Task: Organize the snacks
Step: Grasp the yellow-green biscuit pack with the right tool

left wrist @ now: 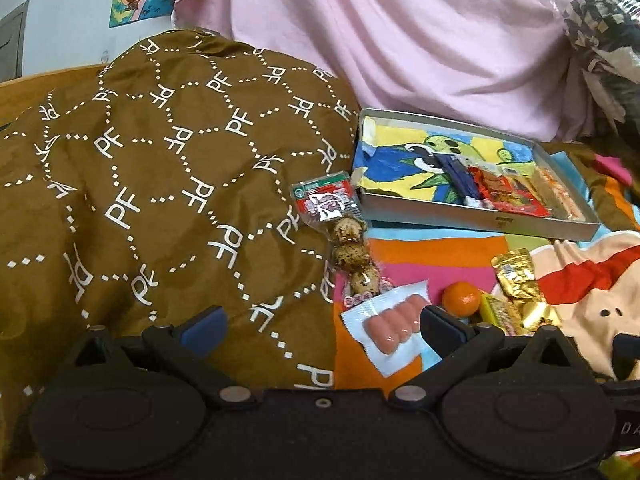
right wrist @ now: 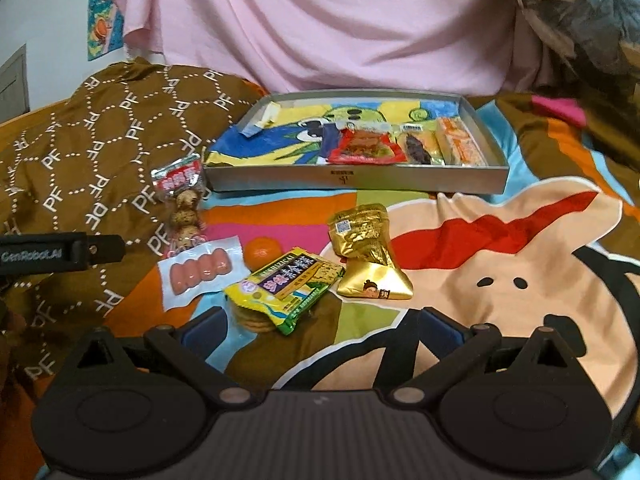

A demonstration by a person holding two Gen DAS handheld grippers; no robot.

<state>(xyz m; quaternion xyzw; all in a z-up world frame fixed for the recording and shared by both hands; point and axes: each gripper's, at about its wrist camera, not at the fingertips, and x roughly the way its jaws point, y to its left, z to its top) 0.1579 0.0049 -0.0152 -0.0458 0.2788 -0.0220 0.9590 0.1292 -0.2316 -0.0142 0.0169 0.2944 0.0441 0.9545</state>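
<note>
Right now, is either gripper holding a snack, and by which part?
Nothing is held. The left gripper and right gripper are both open and empty.

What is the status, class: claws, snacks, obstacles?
Both claws open, empty: left claw, right claw. Sausage pack outside the tray. Nothing blocking.

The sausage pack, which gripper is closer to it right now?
Left. The left gripper is open with the sausage pack lying just ahead, by its right finger. The right gripper is also open but sits further right, nearer the green cracker pack.
</note>
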